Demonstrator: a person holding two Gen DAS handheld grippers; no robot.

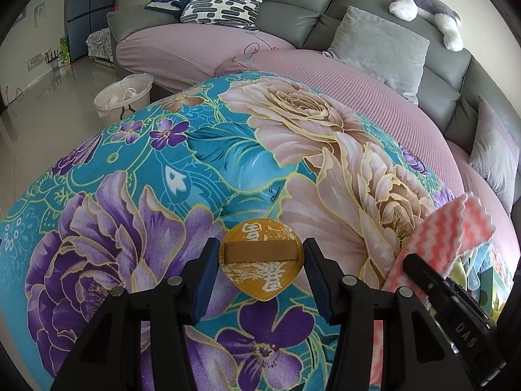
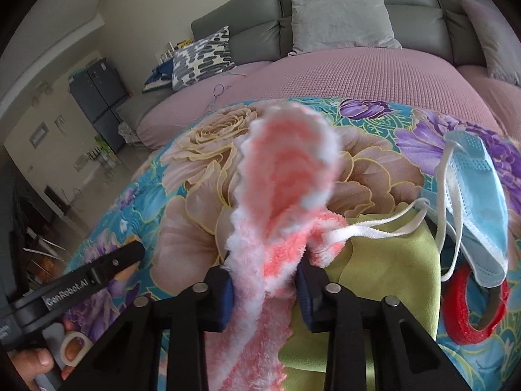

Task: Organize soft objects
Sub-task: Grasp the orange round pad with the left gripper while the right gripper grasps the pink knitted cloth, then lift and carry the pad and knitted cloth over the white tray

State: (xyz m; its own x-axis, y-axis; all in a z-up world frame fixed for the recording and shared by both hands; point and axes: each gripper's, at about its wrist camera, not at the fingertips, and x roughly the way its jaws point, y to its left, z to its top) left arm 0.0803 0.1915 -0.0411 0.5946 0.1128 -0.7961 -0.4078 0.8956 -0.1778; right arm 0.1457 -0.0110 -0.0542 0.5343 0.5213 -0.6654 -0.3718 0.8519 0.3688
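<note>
- Covering the surface was a floral blanket (image 1: 136, 163), before a grey sofa (image 1: 293, 16) with pillows.
- Left gripper (image 1: 262, 272) stood wide around an orange pad (image 1: 262, 254).
- Right gripper (image 2: 265, 288) clamped the pink cloth (image 2: 286, 169) above the blanket.

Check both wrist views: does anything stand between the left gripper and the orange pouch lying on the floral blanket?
Nothing visible does. The orange pouch lies flat on the floral blanket, right between the open fingers of the left gripper. The pink cloth, clamped by the right gripper, hangs off to the side.
</note>
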